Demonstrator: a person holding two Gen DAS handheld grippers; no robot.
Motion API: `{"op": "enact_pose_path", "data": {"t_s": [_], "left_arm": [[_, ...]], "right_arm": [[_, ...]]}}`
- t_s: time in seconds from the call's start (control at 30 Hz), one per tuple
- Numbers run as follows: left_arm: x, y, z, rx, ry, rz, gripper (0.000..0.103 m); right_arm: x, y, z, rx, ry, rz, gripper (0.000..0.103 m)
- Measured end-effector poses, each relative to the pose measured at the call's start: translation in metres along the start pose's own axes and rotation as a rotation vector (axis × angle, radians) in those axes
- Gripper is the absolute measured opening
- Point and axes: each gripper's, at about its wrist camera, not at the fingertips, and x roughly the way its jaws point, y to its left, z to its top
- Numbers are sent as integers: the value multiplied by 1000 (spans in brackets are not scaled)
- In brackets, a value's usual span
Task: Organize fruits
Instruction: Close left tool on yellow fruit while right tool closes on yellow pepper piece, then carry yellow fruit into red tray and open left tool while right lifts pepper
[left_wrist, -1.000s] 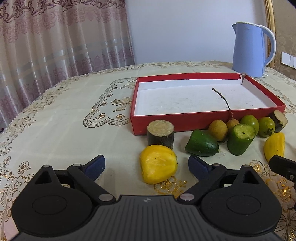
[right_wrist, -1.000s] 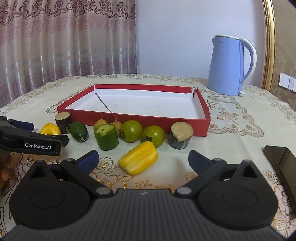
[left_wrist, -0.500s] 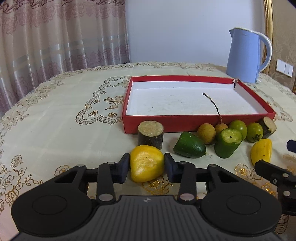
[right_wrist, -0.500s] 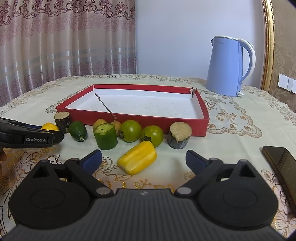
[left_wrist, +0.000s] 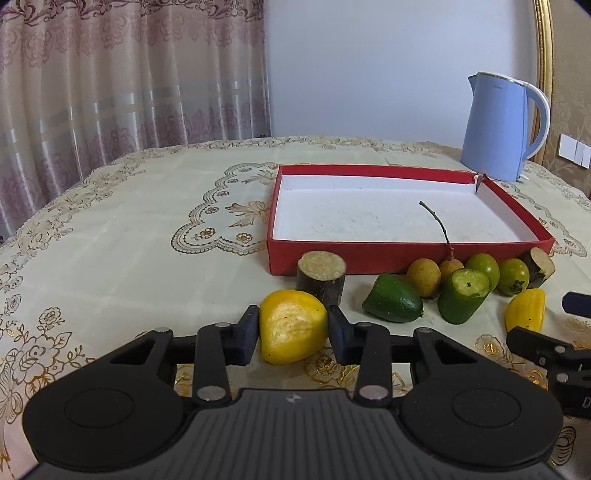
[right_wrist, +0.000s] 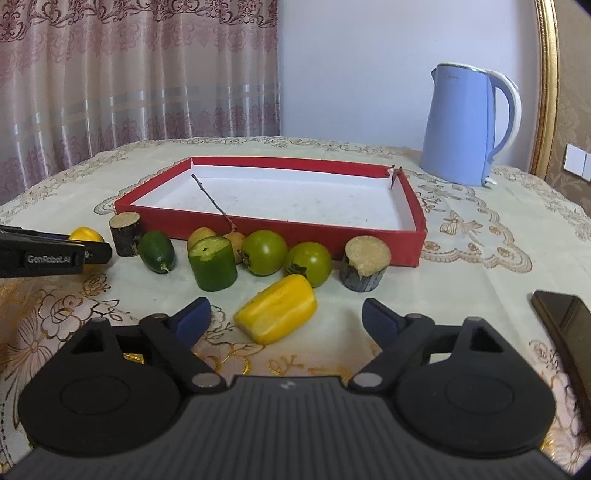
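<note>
Fruit lies in a row on the worktop along the near wall of the red tray, whose white floor holds nothing but a twig's shadowed tip leaning over the rim.

From the left wrist view, the left tool pinches the yellow fruit piece, both blue pads pressed flat to its sides; the piece sits low, and whether it touches the cloth cannot be told. Behind it stands a brown stub, then a green wedge and a cut green cylinder. Only the right wrist view shows the dark phone at the worktop's right side, and it sees the left tool from the side, with just a sliver of the yellow piece past its tip.

The right tool hangs spread wide, its pads either side of a second yellow piece without touching it.

A second ago the left tool was spread around the yellow piece; half a second ago it had closed on it, and the grip is unchanged since. The right tool has kept its spread.

Bare cloth runs left of the tray and fruit. A blue kettle stands beyond the tray's far right corner.
</note>
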Motion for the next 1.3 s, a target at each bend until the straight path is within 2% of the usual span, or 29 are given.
{"op": "enact_pose_path", "data": {"t_s": [0.07, 0.23, 0.27, 0.3, 1.3], "left_arm": [[-1, 0, 0, 2, -2, 2, 38], [-1, -1, -2, 11, -5, 2, 38], [-1, -1, -2, 13, -5, 3, 38], [-1, -1, -2, 14, -5, 5, 38], [-6, -9, 10, 57, -38, 77, 38]], "right_arm": [[2, -2, 2, -8, 3, 13, 81], [11, -2, 3, -26, 50, 49, 54], [11, 0, 2, -37, 47, 44, 54], [10, 3, 2, -50, 45, 43, 48], [-6, -11, 0, 25, -8, 76, 47]]}}
